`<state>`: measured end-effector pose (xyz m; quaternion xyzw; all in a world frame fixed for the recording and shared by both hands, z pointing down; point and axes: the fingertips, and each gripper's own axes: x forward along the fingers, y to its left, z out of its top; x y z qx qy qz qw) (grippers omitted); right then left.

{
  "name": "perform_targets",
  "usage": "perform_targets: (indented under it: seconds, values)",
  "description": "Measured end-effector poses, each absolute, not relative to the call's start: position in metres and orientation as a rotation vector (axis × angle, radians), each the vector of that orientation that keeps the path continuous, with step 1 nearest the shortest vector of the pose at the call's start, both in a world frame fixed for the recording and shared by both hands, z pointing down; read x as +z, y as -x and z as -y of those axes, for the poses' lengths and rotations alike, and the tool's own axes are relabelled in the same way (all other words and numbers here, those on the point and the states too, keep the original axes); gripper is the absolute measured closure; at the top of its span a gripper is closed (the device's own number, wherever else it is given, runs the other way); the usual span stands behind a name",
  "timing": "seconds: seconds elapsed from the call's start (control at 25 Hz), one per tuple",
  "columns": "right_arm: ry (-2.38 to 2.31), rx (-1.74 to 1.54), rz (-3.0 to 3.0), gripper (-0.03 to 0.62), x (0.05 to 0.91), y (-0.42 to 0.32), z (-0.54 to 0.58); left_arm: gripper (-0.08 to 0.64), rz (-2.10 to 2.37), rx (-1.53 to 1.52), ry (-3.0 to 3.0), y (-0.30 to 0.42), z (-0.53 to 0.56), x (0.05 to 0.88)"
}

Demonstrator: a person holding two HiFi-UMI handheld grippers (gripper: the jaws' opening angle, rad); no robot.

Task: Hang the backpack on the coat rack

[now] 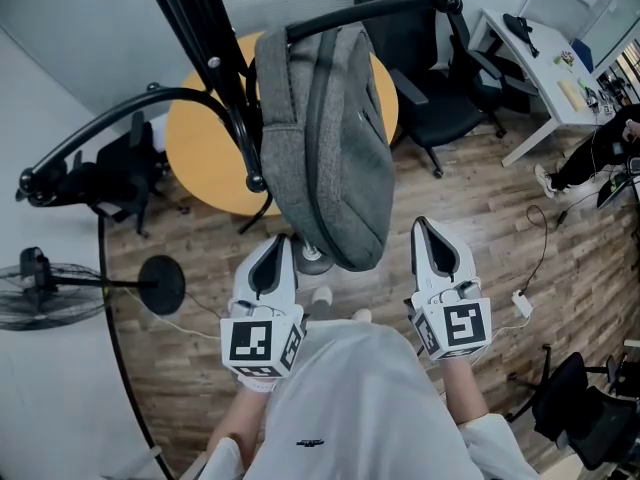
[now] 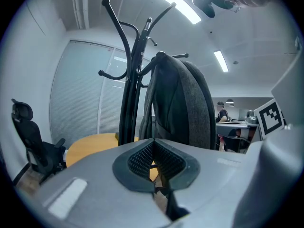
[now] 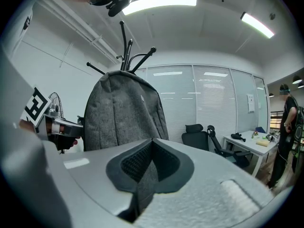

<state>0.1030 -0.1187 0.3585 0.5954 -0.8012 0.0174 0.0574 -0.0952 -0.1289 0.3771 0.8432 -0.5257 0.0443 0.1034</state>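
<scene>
Left gripper [image 1: 275, 240]: jaws closed tip to tip, nothing between the pads; its own view confirms this [image 2: 153, 140]. Right gripper [image 1: 422, 223]: jaws likewise together and empty, confirmed in its own view [image 3: 152, 140]. Both are held side by side, apart from each other, marker cubes toward the person. Backpack [image 1: 325, 148], grey, hangs straight ahead of the two grippers, its lower end in the gap between their tips in the head view; neither gripper touches it. From the left gripper it sits just ahead and slightly right [image 2: 185, 103]; from the right gripper, ahead and to the left [image 3: 123, 113]. Its top is looped over a curved black hook [image 1: 380, 6] of the coat rack [image 1: 215, 68], whose pole stands ahead-left of the left gripper [image 2: 128, 80]; the bag hangs clear of the floor [image 1: 500, 228]. Beyond the rack, a round wooden table [image 1: 195, 138]. Far left of the left gripper, a standing fan [image 1: 40, 293]. Ahead-right of the right gripper, a black office chair [image 3: 199, 137] and a white desk [image 3: 249, 144]; a person [image 3: 287, 127] stands at the far right edge.
</scene>
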Motion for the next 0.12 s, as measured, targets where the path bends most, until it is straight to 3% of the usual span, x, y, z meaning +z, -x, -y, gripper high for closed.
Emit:
perform_targets:
  seconds: [0.12]
  values:
    - [-1.802, 0.052, 2.431, 0.594, 0.3585, -0.1032, 0.1203, 0.541, 1.555, 0.128, -2.483, 0.0952, 0.1299, 0.3776]
